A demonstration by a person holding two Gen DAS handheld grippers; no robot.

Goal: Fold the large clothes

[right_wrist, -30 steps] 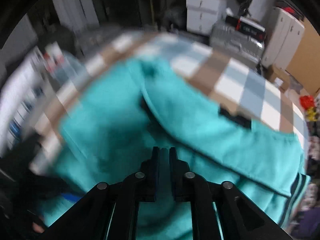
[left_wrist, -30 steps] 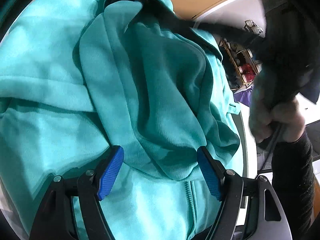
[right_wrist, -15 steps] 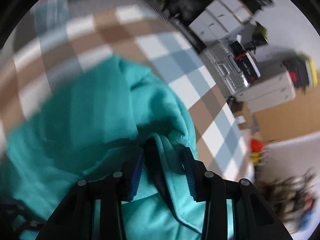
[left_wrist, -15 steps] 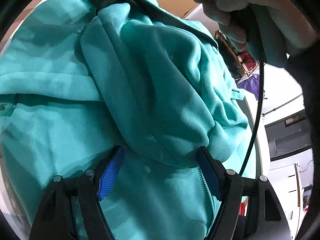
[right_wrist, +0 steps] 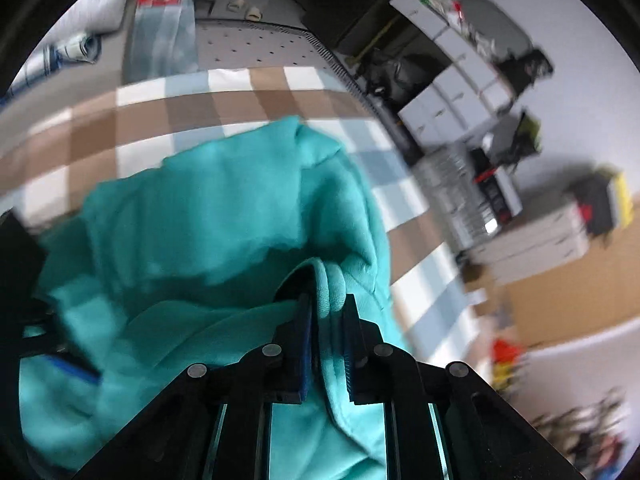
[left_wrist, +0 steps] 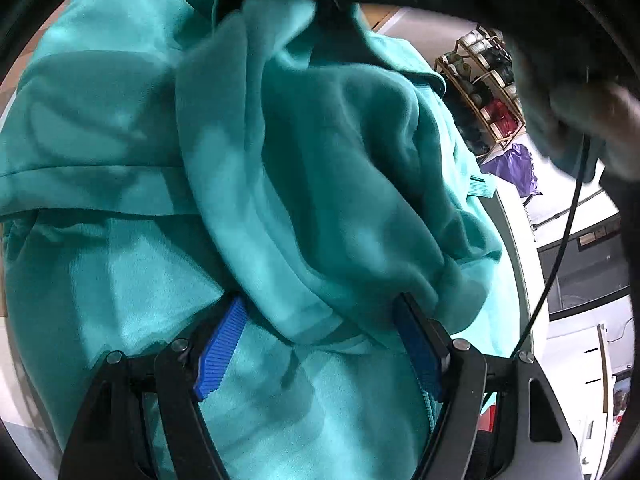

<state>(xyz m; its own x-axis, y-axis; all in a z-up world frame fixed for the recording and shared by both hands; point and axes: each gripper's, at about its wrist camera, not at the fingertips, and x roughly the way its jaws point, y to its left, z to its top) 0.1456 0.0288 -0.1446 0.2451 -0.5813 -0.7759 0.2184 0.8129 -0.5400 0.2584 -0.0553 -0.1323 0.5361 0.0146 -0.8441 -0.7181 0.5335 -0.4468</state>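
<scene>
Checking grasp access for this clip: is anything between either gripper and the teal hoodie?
Nothing visible. The right gripper is closing on a rolled hoodie edge already between its jaws. The left gripper stands wide, with a hoodie fold bulging between its jaws; whether they press it is unclear.

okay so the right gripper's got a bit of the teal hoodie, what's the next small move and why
Probably finish the pinch, then draw that fold across. The right gripper is closing on a rolled edge of the teal hoodie, while the left gripper stands wide over a bunched fold, pads apparently not squeezing it.
</scene>
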